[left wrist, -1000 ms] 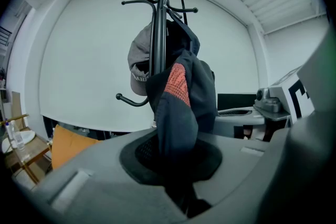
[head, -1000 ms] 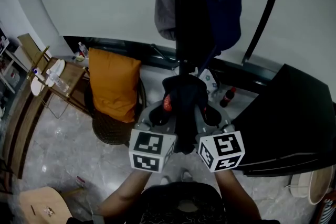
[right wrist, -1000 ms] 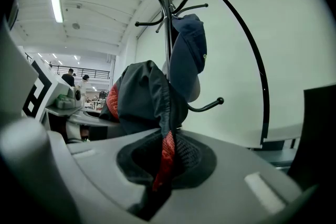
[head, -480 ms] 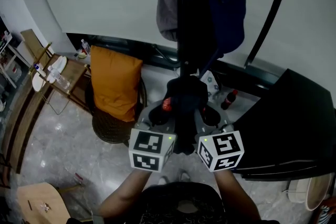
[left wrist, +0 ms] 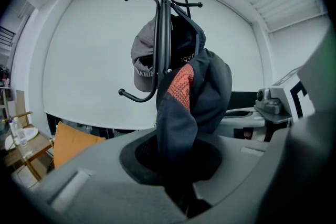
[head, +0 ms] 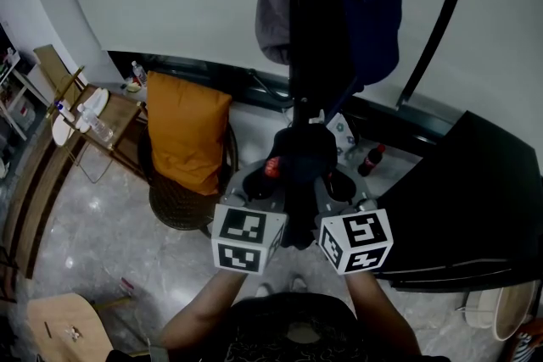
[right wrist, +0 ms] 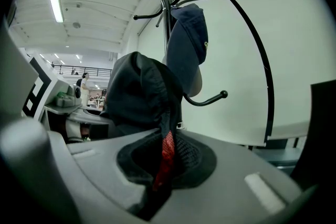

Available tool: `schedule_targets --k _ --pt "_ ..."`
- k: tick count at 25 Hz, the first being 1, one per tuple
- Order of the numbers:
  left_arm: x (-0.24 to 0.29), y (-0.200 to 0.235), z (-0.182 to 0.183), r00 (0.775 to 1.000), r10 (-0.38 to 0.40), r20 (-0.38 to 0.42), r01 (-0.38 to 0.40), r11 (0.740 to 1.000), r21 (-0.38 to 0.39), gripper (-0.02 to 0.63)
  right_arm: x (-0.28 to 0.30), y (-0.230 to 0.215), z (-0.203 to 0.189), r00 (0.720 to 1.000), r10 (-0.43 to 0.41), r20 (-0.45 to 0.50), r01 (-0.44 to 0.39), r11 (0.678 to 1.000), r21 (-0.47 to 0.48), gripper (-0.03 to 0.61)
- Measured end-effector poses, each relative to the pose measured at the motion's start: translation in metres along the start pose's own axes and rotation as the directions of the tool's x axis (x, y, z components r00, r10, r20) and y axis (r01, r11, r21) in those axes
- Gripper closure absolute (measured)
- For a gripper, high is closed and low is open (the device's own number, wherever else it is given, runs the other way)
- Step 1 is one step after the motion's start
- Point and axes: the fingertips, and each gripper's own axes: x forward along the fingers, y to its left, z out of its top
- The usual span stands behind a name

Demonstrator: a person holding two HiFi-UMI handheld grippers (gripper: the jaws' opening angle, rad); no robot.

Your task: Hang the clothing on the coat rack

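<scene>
Hardly anything has shifted in the last second. Left gripper (head: 265,189) and right gripper (head: 333,189), side by side, each have their jaws nearly closed on the dark garment (head: 299,155) bunched between them. Beyond, at twelve o'clock, stands the coat rack (head: 307,38), bearing a grey cap (head: 273,8).

Matt cloth garment (head: 299,155), smooth metal rack (head: 307,21)

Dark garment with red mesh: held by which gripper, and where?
Both grippers hold the dark navy fabric garment. The left gripper pinches a fold below its orange-red mesh patch; the right gripper pinches a fold edged with red.
</scene>
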Motion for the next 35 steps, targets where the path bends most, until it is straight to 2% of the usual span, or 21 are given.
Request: schedule_targets --k 35 --pt "0.007 0.006 -0.034 0.997 0.017 -0.074 -0.018 1.0 -0.014 0.571 0.008 -0.001 -0.033 0.998 -0.003 -0.065 0.005 1.0 0.026 0.552"
